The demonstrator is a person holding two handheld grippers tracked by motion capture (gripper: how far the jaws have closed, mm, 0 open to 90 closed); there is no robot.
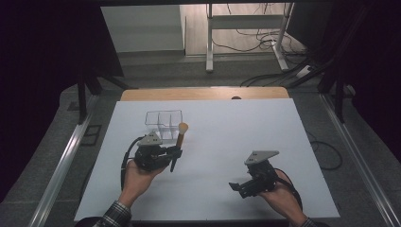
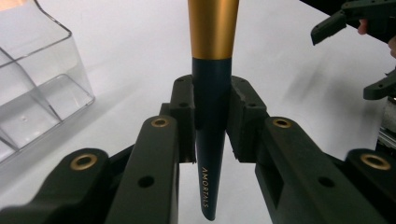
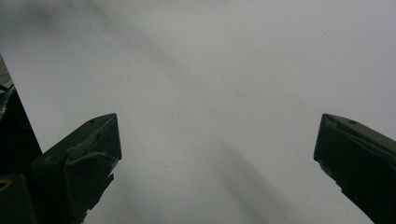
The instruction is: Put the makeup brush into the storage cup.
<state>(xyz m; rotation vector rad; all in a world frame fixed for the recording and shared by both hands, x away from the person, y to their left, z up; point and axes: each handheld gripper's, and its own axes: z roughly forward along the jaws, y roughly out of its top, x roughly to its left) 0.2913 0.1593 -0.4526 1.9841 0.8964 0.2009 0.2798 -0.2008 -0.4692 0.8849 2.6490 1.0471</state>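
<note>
A makeup brush [image 1: 179, 144] with a dark handle, a gold ferrule and a tan tip stands nearly upright, held by its handle in my left gripper [image 1: 174, 152]. In the left gripper view the handle [image 2: 212, 135] is clamped between both black jaws, with lettering along it. A clear plastic organiser [image 1: 163, 121] with compartments stands just behind the brush, its wall [image 2: 32, 93] at the left of that view. My right gripper [image 1: 237, 187] rests low at the table's right front, jaws wide apart over bare white surface [image 3: 210, 93], nothing between them.
The white sheet [image 1: 236, 137] covers the table, with a wooden strip [image 1: 203, 93] along the far edge. Beyond stand a desk frame [image 1: 246, 33] and floor cables [image 1: 265, 78]. Metal rails [image 1: 61, 165] flank both sides.
</note>
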